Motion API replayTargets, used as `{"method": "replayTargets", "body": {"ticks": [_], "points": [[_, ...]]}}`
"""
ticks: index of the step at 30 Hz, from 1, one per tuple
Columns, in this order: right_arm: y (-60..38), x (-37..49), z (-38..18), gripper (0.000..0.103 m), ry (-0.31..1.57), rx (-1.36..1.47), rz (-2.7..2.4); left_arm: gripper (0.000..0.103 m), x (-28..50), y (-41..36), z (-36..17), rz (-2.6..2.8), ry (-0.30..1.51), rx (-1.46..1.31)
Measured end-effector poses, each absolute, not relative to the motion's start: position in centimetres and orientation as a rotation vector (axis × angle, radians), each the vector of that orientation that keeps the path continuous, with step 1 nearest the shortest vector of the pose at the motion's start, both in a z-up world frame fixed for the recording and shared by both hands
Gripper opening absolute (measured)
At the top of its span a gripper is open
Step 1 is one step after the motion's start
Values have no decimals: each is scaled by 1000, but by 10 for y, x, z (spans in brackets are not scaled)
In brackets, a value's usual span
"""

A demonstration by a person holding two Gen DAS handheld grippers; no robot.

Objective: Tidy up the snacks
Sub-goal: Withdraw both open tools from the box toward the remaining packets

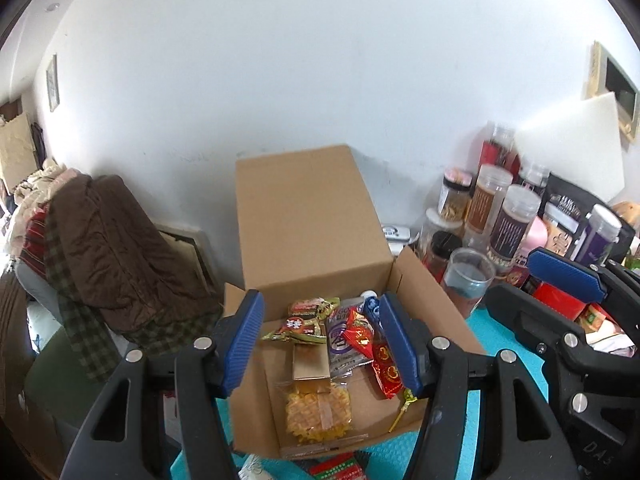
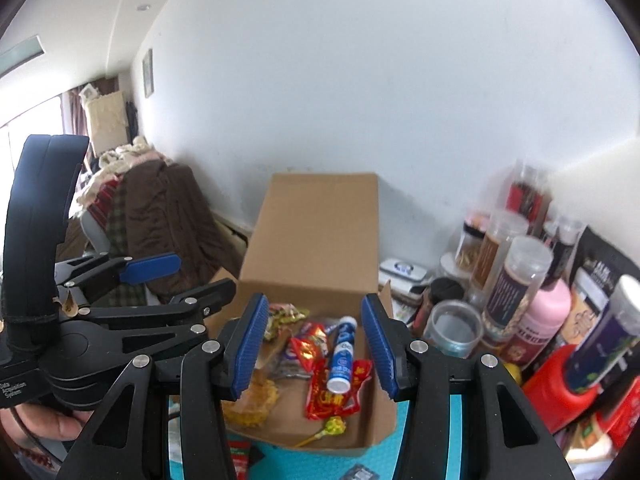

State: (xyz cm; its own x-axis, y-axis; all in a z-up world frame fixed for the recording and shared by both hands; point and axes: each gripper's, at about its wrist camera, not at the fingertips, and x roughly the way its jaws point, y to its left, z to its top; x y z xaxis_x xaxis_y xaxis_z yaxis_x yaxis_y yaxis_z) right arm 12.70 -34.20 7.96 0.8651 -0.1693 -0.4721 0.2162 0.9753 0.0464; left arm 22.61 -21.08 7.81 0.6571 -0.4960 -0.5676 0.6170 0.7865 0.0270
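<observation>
In the cardboard box [image 2: 316,240], the blue tube [image 2: 342,354] (cap nearest) lies lengthwise; both grippers' fingers [image 1: 244,336] [image 2: 378,344] parted, empty.

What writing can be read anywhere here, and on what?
"DAS": on the right gripper body.
"ata Acquisition System", first word cut off: on the left gripper body.
Snack wrappers in the cardboard box and jar labels: too blurred to read.
</observation>
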Motion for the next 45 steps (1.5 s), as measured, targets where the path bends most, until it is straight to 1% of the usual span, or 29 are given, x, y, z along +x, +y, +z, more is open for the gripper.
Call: {"method": "replayTargets", "body": {"ticks": [8,10,14,16,18,24,26,33,36,45], "points": [[-315,91,106,49,417,62,-200,60,190,-176,105,-638,498,207],[-308,81,110,53,404,57,-199,60,183,-168,109,-640,487,205],[-298,65,113,53,384,52,-195,60,166,-152,113,-641,464,207],[-292,57,113,57,376,54,-190,60,158,-146,112,-639,454,212],[-287,50,111,58,369,56,-188,60,152,-140,110,-653,455,208],[-275,33,101,58,375,65,-191,60,133,-122,102,-673,454,219],[-271,28,96,62,379,70,-192,60,129,-116,98,-686,461,218],[-256,15,76,62,415,69,-193,60,121,-98,78,-708,496,224],[-250,10,66,65,428,74,-188,60,121,-91,68,-716,518,224],[-237,13,32,65,497,99,-143,60,124,-77,34,-711,577,242]]}}
